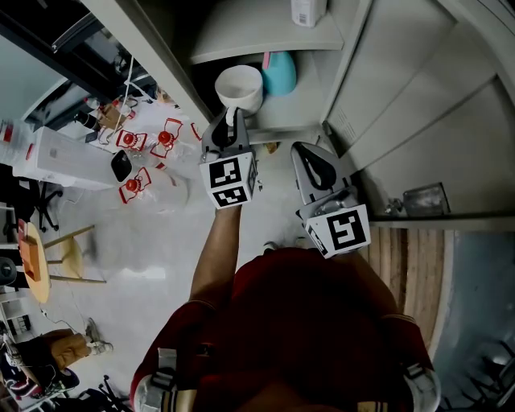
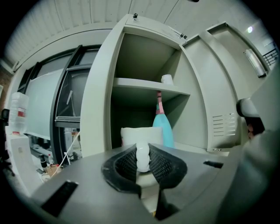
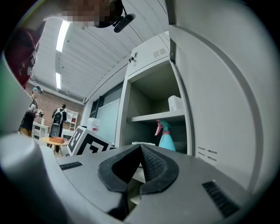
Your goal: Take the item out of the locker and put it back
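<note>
A white mug (image 1: 239,87) hangs in front of the open locker's lower compartment, and my left gripper (image 1: 232,119) is shut on its handle. In the left gripper view the white handle (image 2: 143,158) is squeezed between the two black pads, with the mug's body (image 2: 130,134) just beyond them. Behind the mug, a teal spray bottle (image 1: 279,72) with a pink trigger stands on the lower shelf (image 1: 283,113). My right gripper (image 1: 300,148) is held level to the right of the mug, near the locker's front edge. Its jaws are shut and empty (image 3: 140,149).
The locker door (image 1: 418,105) stands open at the right. A white container (image 1: 308,11) sits on the upper shelf (image 1: 265,36). To the left, on the floor, are water jugs with red caps (image 1: 145,153), a white box (image 1: 56,157) and a wooden stool (image 1: 68,257).
</note>
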Action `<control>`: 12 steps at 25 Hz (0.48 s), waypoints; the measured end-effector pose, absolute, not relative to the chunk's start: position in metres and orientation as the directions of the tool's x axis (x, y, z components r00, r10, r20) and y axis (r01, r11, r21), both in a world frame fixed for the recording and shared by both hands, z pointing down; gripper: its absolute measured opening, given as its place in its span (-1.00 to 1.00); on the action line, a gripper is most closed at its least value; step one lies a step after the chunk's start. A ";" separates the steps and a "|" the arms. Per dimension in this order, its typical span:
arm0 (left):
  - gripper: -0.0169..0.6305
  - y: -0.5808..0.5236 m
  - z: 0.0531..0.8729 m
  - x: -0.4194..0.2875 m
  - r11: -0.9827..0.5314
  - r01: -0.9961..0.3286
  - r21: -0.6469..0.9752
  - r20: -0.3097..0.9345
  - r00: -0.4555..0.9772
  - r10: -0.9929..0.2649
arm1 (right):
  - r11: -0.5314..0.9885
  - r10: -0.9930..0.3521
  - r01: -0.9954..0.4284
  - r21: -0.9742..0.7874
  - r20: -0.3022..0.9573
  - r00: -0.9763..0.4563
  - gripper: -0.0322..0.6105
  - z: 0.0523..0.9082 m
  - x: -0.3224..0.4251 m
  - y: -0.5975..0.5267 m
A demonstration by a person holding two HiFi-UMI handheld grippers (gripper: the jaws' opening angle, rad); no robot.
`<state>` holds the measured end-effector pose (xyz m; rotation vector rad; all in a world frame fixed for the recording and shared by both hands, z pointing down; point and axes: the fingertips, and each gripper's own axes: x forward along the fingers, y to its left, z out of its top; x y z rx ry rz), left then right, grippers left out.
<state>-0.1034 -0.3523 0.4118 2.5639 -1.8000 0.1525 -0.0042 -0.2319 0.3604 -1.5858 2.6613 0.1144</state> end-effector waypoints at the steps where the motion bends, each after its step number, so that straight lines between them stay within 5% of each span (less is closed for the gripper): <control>1: -0.80 -0.352 0.411 -0.104 -0.342 -0.938 -0.050 0.079 0.338 -0.938 | 0.475 -0.876 -0.879 0.043 -0.074 -0.477 -0.91 0.360 -0.005 -0.231; 12: -0.80 -0.339 0.398 -0.106 -0.354 -0.934 -0.042 0.062 0.351 -0.934 | 0.480 -0.872 -0.876 0.043 -0.084 -0.482 -0.91 0.357 -0.006 -0.227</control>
